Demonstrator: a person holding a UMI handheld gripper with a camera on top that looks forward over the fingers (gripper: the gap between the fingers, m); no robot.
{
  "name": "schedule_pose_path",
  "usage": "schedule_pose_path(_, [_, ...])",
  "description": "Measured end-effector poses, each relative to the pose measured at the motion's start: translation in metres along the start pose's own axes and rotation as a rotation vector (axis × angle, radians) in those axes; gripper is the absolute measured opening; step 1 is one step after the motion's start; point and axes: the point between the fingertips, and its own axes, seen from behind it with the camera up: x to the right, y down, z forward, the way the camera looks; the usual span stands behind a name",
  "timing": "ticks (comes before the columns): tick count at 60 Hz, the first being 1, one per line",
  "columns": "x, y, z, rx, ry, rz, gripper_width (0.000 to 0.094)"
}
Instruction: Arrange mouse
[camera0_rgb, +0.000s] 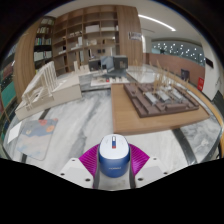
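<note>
A blue and white computer mouse (112, 156) sits between my gripper's (112, 161) two fingers, above the pale marbled table (90, 118). The magenta pads (87, 157) press on both of its sides, so the gripper is shut on the mouse. The mouse points away from me, its white top and scroll wheel showing. Its underside is hidden.
A brown board with an architectural model (158, 100) lies beyond the fingers to the right. A mat with a printed picture (40, 130) lies to the left. White models (40, 92) stand at the far left. Bookshelves (85, 35) line the back wall.
</note>
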Motion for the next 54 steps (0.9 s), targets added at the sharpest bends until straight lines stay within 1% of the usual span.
schedule_pose_path(3, [-0.017, -0.019, -0.023, 0.044, 0.019, -0.022, 0.0398])
schedule_pose_path(6, [-0.049, -0.036, -0.045, 0.081, 0.003, -0.082, 0.0399])
schedule_pose_path(12, [-0.136, -0.072, -0.078, 0.171, -0.023, -0.101, 0.0398])
schedule_pose_path(15, [-0.180, -0.082, -0.082, 0.207, -0.036, -0.110, 0.0398])
schedule_pose_path(17, [-0.210, -0.083, -0.078, 0.216, -0.049, -0.111, 0.0396])
schedule_pose_path(23, [-0.294, -0.060, -0.043, 0.169, -0.123, -0.084, 0.0394])
schedule_pose_path(28, [-0.326, -0.016, -0.004, 0.048, -0.133, -0.066, 0.0394])
schedule_pose_path(33, [-0.339, 0.018, 0.022, -0.026, -0.130, -0.099, 0.0403])
schedule_pose_path(34, [-0.339, 0.024, 0.026, -0.042, -0.122, -0.109, 0.0480])
schedule_pose_path(35, [-0.339, 0.028, 0.027, -0.041, -0.119, -0.120, 0.0430])
schedule_pose_path(36, [-0.340, 0.022, 0.029, -0.006, -0.117, -0.125, 0.0436])
schedule_pose_path(37, [-0.340, 0.020, 0.031, 0.006, -0.110, -0.141, 0.0458])
schedule_pose_path(38, [-0.340, 0.024, 0.031, -0.008, -0.108, -0.156, 0.0462])
schedule_pose_path(40, [-0.340, 0.021, 0.032, -0.001, -0.103, -0.171, 0.0488])
schedule_pose_path(45, [-0.341, 0.025, 0.032, -0.067, -0.118, -0.198, 0.0564])
schedule_pose_path(46, [-0.341, 0.027, 0.030, -0.082, -0.127, -0.196, 0.0608])
schedule_pose_path(47, [-0.342, 0.027, 0.028, -0.089, -0.139, -0.189, 0.0725])
schedule_pose_path(51, [-0.345, 0.024, 0.011, -0.077, -0.203, -0.150, 0.0901])
schedule_pose_path(52, [-0.346, 0.023, 0.006, -0.072, -0.220, -0.142, 0.0840])
schedule_pose_path(54, [-0.344, 0.024, -0.006, -0.068, -0.245, -0.129, 0.0825])
